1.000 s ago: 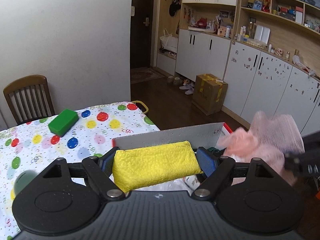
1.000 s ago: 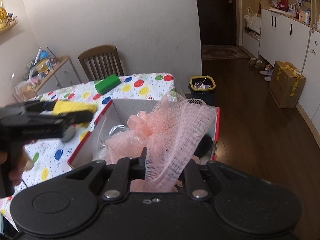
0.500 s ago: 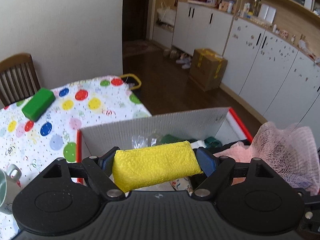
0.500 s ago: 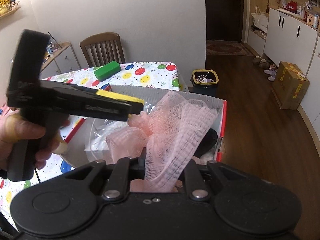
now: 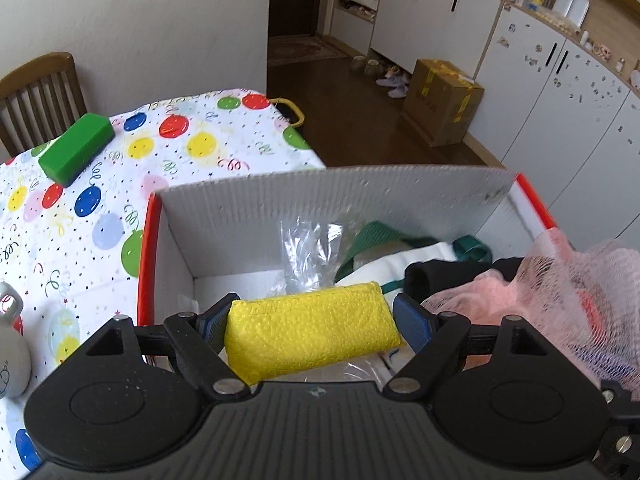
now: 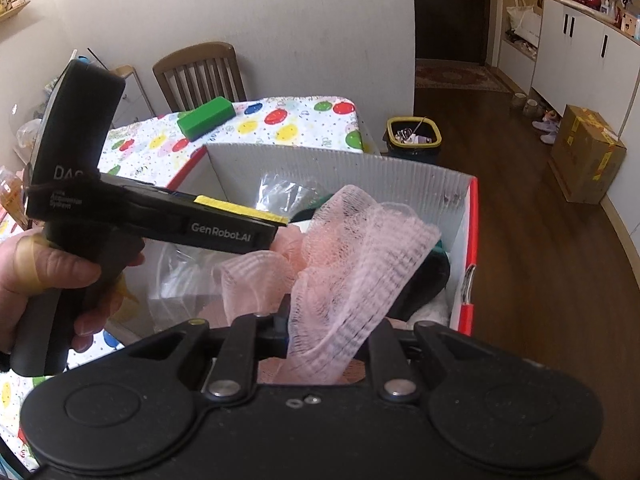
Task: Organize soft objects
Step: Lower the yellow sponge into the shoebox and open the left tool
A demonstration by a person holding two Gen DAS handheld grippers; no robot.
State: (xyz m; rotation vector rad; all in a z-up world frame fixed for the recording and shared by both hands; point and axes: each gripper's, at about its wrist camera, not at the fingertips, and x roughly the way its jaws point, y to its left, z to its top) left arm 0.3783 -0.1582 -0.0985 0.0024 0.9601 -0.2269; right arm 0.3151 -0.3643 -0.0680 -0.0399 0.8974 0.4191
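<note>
My left gripper (image 5: 314,326) is shut on a yellow sponge (image 5: 312,330), held lengthways between its blue pads above the near left part of a white box with a red rim (image 5: 320,196). In the right wrist view the same gripper (image 6: 276,226) reaches over the box (image 6: 472,216) from the left, with a sliver of yellow sponge (image 6: 236,208) showing on top. My right gripper (image 6: 324,340) is shut on a pink mesh bath pouf (image 6: 360,248), which hangs over the box's right half; the pouf (image 5: 568,292) fills the right side of the left wrist view.
Inside the box lie a clear plastic bag (image 5: 308,248), white cloth with green trim (image 5: 400,256) and something black (image 5: 440,276). A green sponge block (image 5: 76,148) rests on the balloon-print tablecloth (image 5: 180,152) near a wooden chair (image 5: 36,96). A grey mug (image 5: 10,356) stands at left. A bin (image 6: 414,136) stands beyond the table.
The left gripper with the yellow sponge has moved forward and down over the box, so the box's inside now shows. The right gripper with the pouf has sunk a little toward the box.
</note>
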